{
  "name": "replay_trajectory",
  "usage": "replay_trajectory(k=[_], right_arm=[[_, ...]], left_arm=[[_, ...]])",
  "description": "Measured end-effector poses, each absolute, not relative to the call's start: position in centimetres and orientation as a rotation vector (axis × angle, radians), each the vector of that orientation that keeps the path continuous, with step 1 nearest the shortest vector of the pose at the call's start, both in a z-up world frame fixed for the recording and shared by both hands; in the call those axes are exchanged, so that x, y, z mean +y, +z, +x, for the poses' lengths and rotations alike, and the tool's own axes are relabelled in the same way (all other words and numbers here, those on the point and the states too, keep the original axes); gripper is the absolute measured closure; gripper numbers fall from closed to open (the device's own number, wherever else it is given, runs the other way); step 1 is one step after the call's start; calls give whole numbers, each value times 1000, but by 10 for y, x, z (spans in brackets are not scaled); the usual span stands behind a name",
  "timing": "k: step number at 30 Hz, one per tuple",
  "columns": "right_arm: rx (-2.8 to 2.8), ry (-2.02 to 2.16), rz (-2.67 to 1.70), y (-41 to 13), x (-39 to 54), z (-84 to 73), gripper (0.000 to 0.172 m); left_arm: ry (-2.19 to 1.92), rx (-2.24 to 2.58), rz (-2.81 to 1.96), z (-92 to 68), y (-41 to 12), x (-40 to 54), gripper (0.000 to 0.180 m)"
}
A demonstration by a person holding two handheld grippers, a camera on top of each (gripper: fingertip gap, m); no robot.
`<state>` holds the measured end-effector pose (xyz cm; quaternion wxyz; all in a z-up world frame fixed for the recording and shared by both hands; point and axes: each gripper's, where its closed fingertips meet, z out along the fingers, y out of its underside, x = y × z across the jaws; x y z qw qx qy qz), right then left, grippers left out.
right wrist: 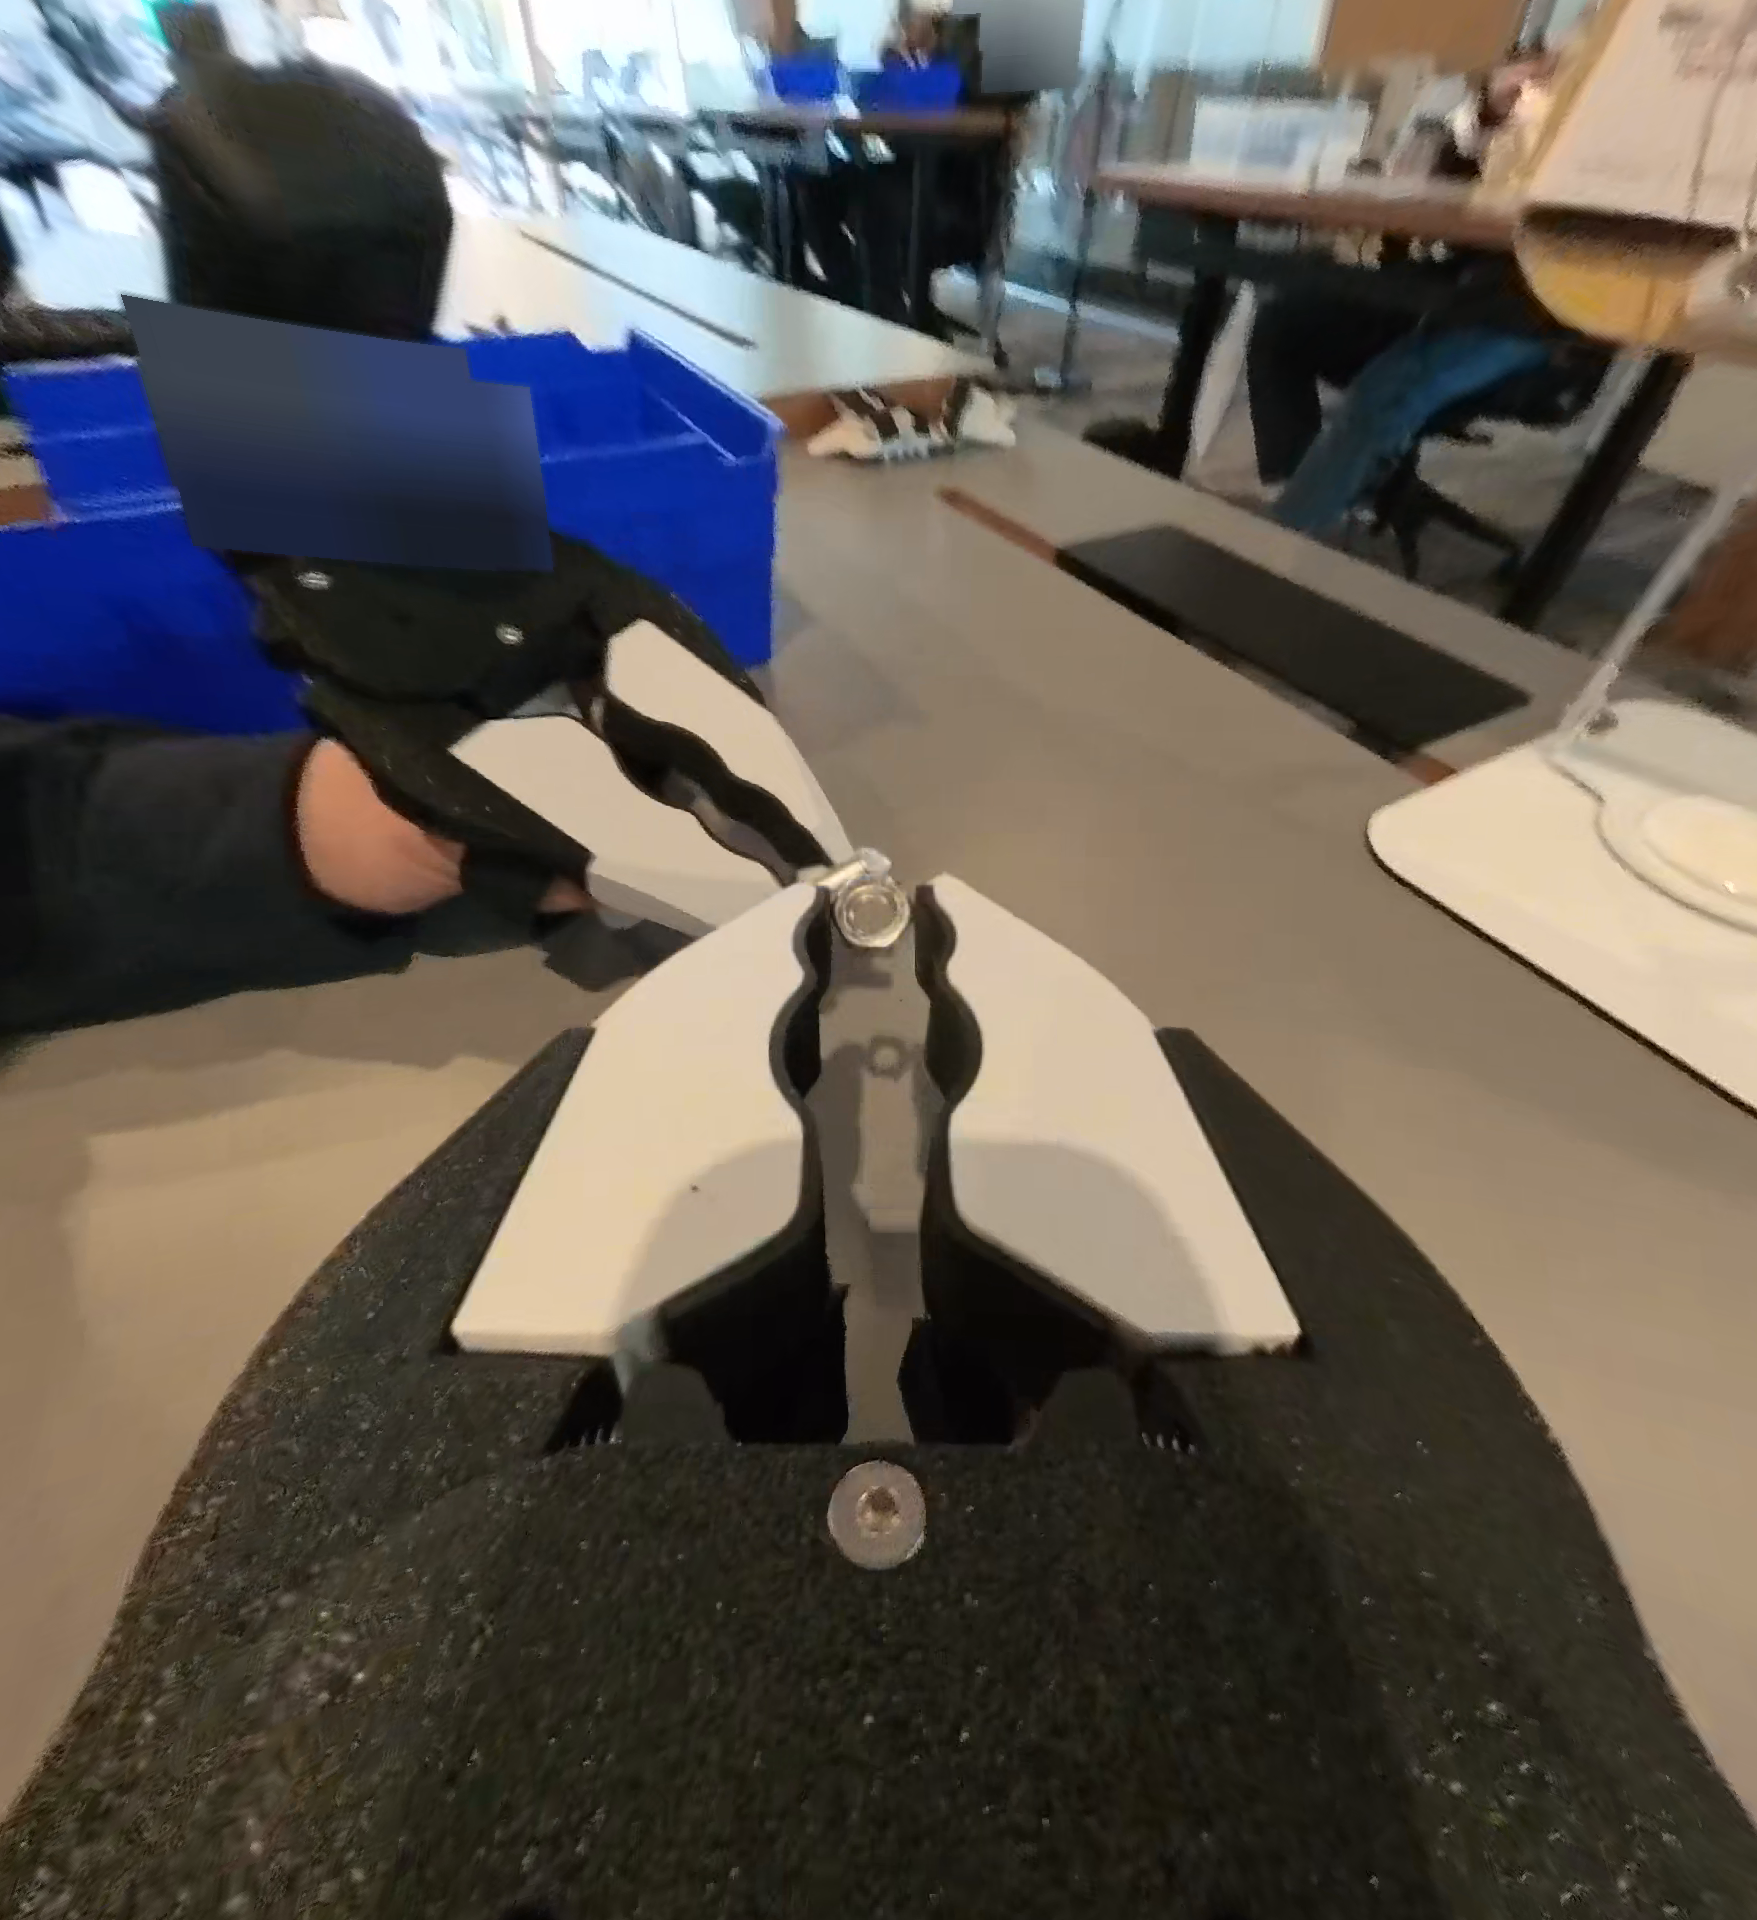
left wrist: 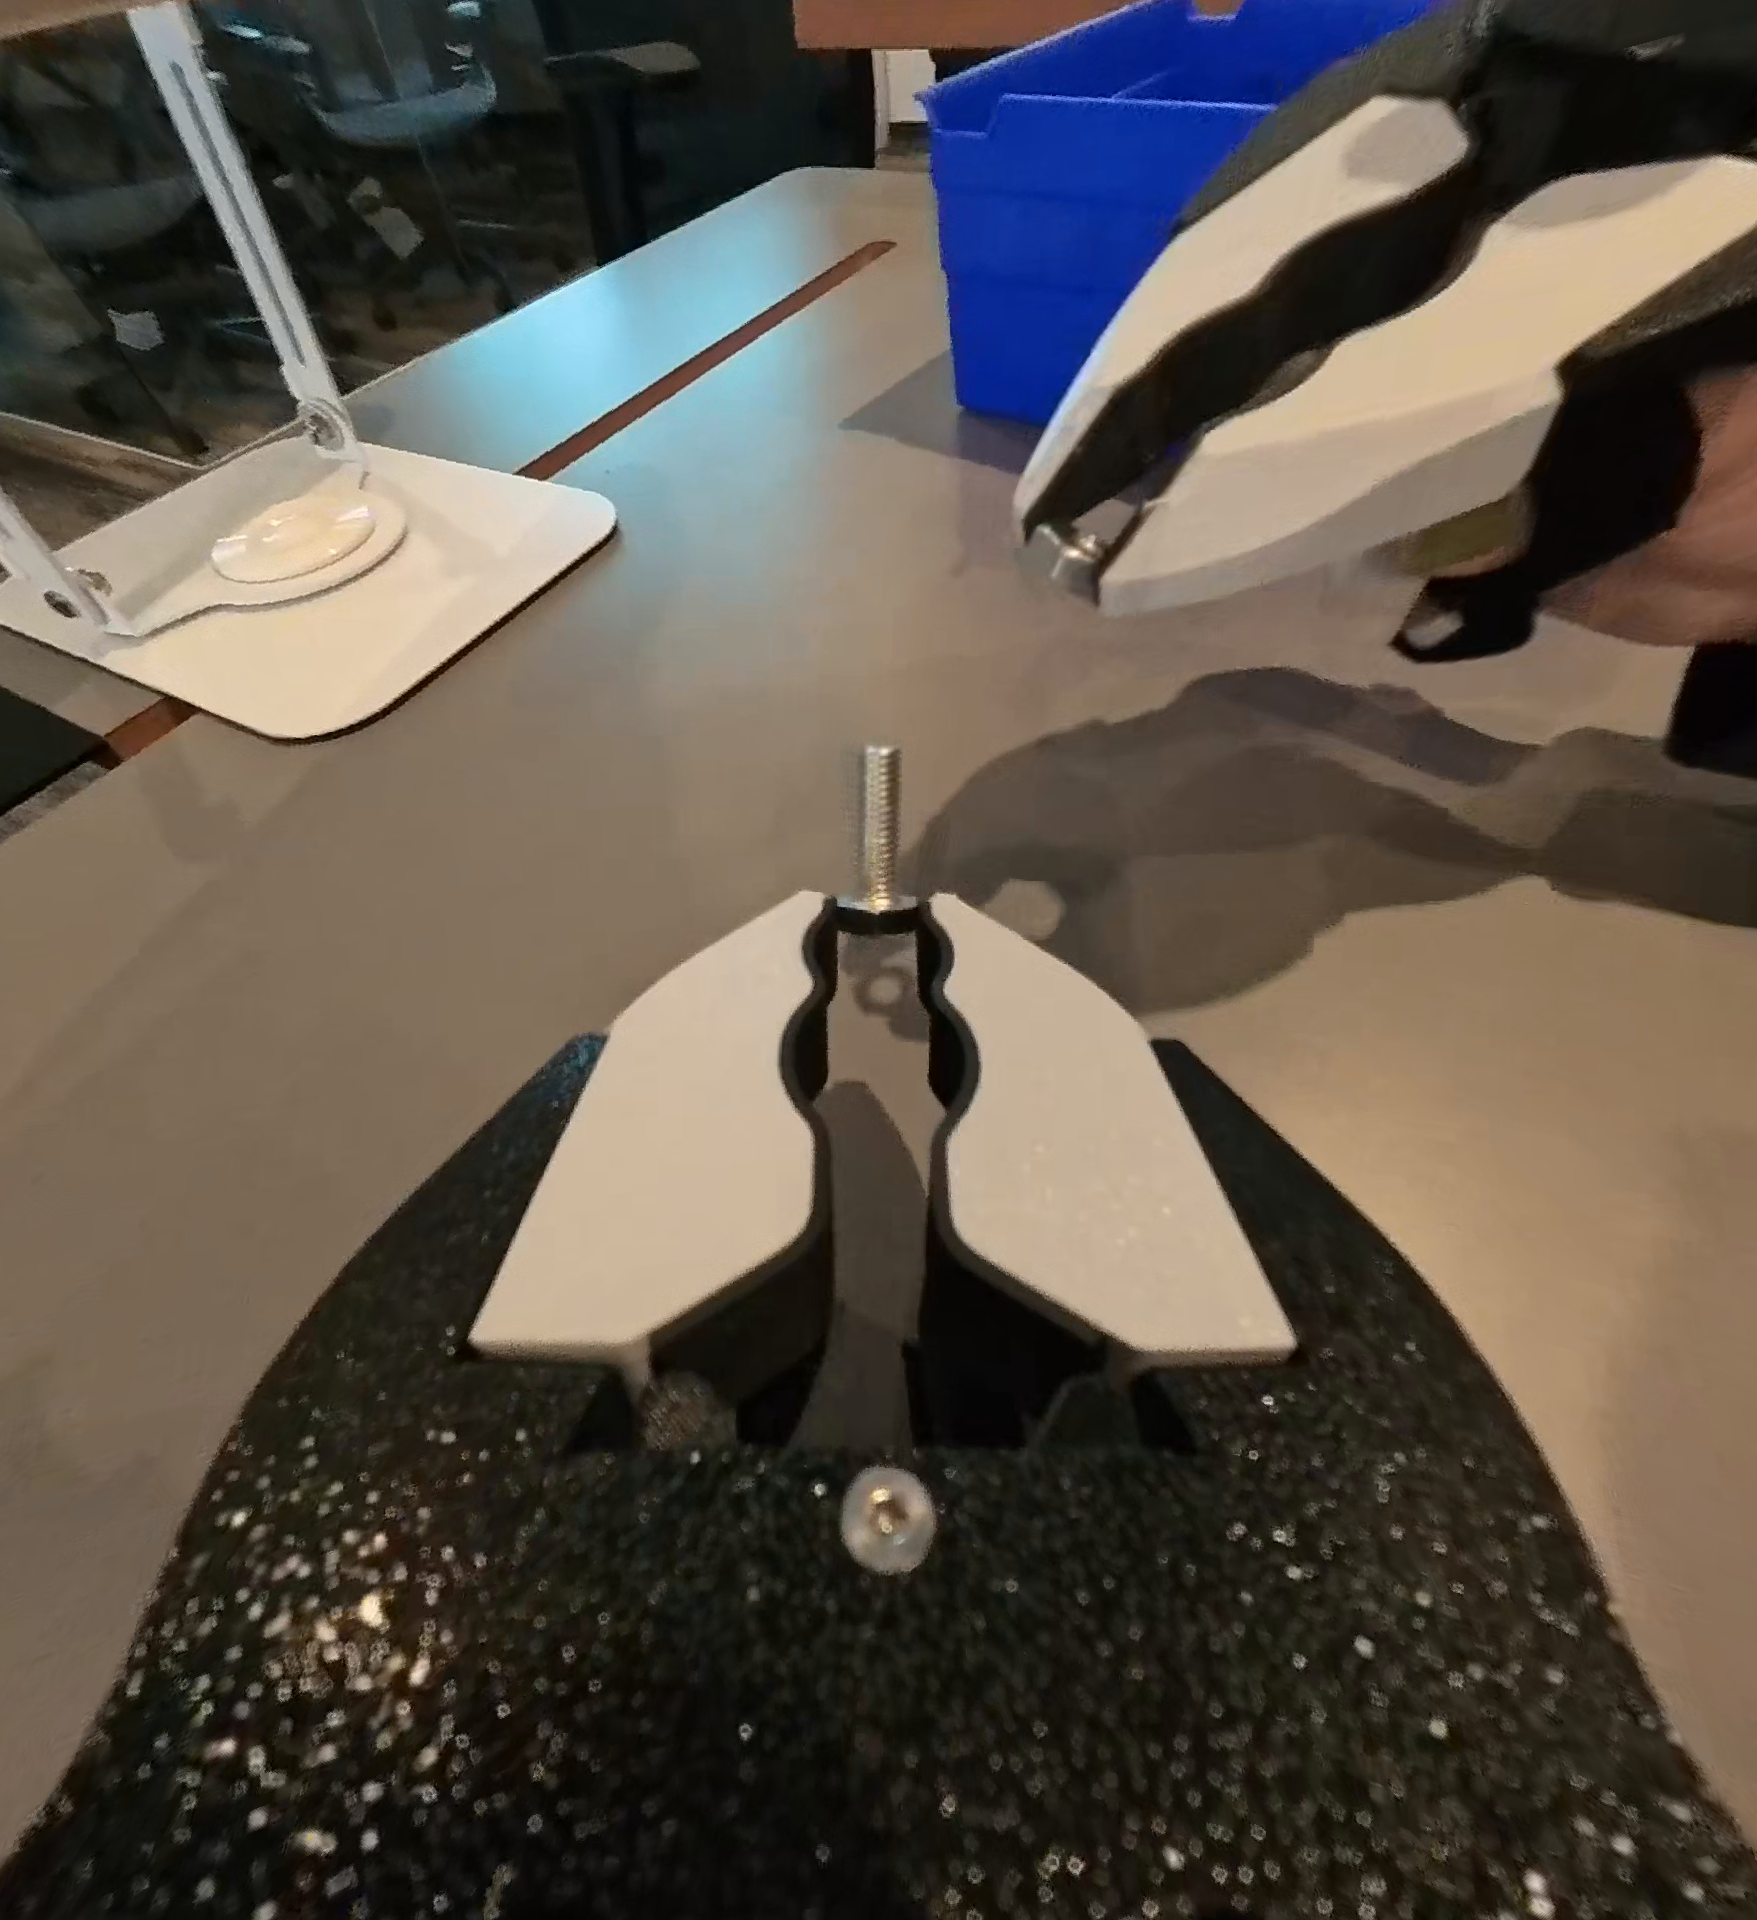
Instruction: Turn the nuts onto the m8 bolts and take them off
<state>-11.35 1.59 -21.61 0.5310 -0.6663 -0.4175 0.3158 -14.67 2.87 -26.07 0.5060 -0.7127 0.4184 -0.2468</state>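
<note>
The bolt [left wrist: 875,831] head is mostly hidden between the left gripper [left wrist: 875,914] tips, which clamp it so the silver threaded shank stands upright above the grey table [left wrist: 438,987]. To the far right, the right gripper [left wrist: 1076,556] is closed on a small silver hex nut [right wrist: 869,920], blurred, held above the table and apart from the bolt. A blue bin [left wrist: 1040,260] sits beyond, partly cut off.

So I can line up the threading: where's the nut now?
Left wrist view, upper right: the nut sits pinched in the right gripper, off the table, in front of the blue bin.
</note>
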Motion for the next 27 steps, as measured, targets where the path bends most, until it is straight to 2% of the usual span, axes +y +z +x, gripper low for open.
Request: replay_trajectory(k=[9,14,27], right_arm=[[-1107,1030,-1283,-192,-30,-108,157],[-1235,1054,-1302,-204,-44,-113,157],[-1306,1210,-1314,-211,-60,-118,157]], left_arm=[[-858,1331,-1467,-119,-253,-22,167],[-1085,1403,-1389,-115,-245,-47,167],[-1188,1460,-1337,-116,-242,-61,167]])
